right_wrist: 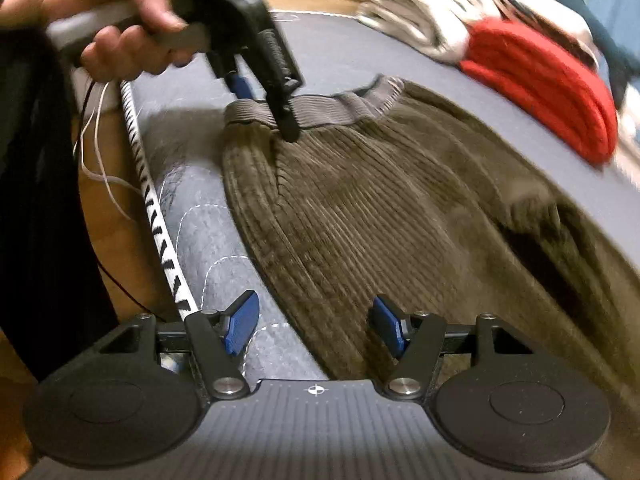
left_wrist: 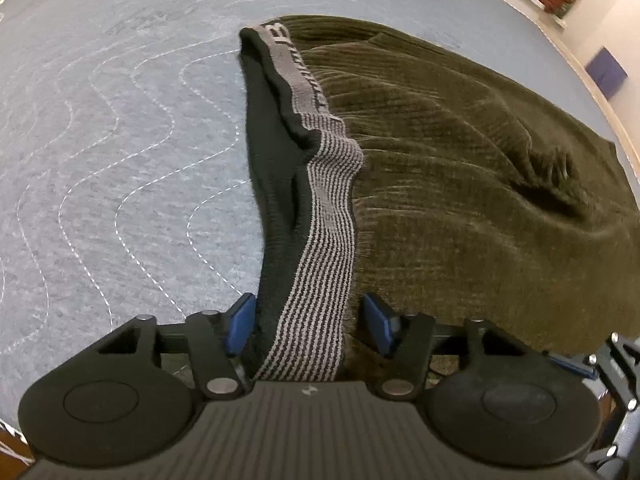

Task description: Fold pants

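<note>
Olive corduroy pants (left_wrist: 460,140) lie on a grey quilted mat (left_wrist: 100,140), with a grey striped waistband (left_wrist: 324,232) and black lining showing. My left gripper (left_wrist: 308,324) is open with the waistband running between its blue pads, which stand apart from the cloth. In the right wrist view the pants (right_wrist: 380,220) spread ahead and the left gripper (right_wrist: 280,96), held by a hand, sits at the waistband (right_wrist: 340,108). My right gripper (right_wrist: 314,326) is open over the pants' near edge, not holding anything.
A red knit garment (right_wrist: 552,84) and white folded cloth (right_wrist: 420,4) lie at the far side of the mat (right_wrist: 320,52). The mat's black-and-white edge (right_wrist: 156,220) runs on the left, with wooden floor and thin wires beyond it.
</note>
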